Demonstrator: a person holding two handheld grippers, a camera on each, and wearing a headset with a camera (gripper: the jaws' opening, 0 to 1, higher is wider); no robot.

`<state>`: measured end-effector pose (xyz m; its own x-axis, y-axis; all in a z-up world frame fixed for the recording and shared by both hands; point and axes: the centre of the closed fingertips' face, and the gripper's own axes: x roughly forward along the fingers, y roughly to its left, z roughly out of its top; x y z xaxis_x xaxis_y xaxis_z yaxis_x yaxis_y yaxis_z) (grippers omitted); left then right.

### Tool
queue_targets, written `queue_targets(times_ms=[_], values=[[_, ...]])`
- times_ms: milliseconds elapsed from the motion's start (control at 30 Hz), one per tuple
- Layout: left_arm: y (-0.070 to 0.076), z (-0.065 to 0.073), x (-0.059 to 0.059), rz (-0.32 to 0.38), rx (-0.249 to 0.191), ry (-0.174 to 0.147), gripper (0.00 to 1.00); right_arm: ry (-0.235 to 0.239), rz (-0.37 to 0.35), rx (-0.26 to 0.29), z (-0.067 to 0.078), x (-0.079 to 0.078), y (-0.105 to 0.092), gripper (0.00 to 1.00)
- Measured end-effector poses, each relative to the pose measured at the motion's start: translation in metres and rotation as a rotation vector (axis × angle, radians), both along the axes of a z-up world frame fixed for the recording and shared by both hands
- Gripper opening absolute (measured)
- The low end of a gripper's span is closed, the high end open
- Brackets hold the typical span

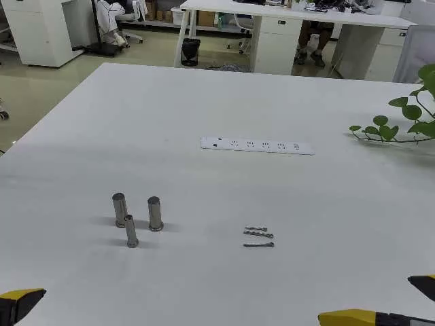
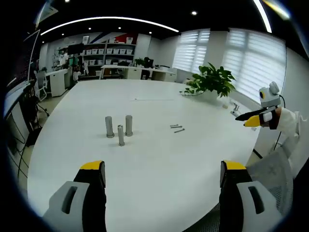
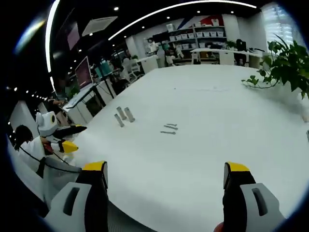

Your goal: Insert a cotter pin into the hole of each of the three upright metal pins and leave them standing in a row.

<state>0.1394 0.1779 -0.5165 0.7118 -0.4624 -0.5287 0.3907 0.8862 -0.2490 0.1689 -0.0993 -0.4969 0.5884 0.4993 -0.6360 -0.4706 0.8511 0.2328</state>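
step: start, cotter pins (image 1: 259, 235) loose on desk (image 1: 204, 95), lower centre | left gripper (image 2: 162, 166), right gripper (image 3: 166, 166): fingers released, empty | next: grasp one, align with hole in metal pins (image 1: 155, 214)

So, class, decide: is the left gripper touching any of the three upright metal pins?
Apart. Left gripper view: bare table lies between the left gripper and the metal pins.

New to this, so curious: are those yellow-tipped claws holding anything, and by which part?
Nothing is held. The left gripper and right gripper both stand open and empty; the metal pins and cotter pins sit apart on the table.
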Motion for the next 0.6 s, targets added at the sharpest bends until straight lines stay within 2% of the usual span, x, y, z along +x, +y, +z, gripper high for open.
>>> queue_targets(times_ms=[133, 233, 400, 600], values=[[0.007, -0.010, 0.000, 0.023, 0.004, 0.035, 0.99, 0.011, 0.003, 0.003, -0.004, 0.000, 0.001, 0.98], [0.008, -0.010, -0.001, 0.023, 0.000, 0.040, 0.99, 0.021, 0.004, 0.007, -0.006, 0.000, 0.001, 0.98], [0.009, -0.011, -0.002, 0.034, -0.007, 0.050, 0.99, 0.029, 0.019, -0.018, -0.008, 0.001, -0.001, 0.98], [0.011, -0.013, -0.004, 0.046, -0.004, 0.064, 0.99, 0.034, 0.020, -0.013, -0.010, -0.001, 0.000, 0.98]])
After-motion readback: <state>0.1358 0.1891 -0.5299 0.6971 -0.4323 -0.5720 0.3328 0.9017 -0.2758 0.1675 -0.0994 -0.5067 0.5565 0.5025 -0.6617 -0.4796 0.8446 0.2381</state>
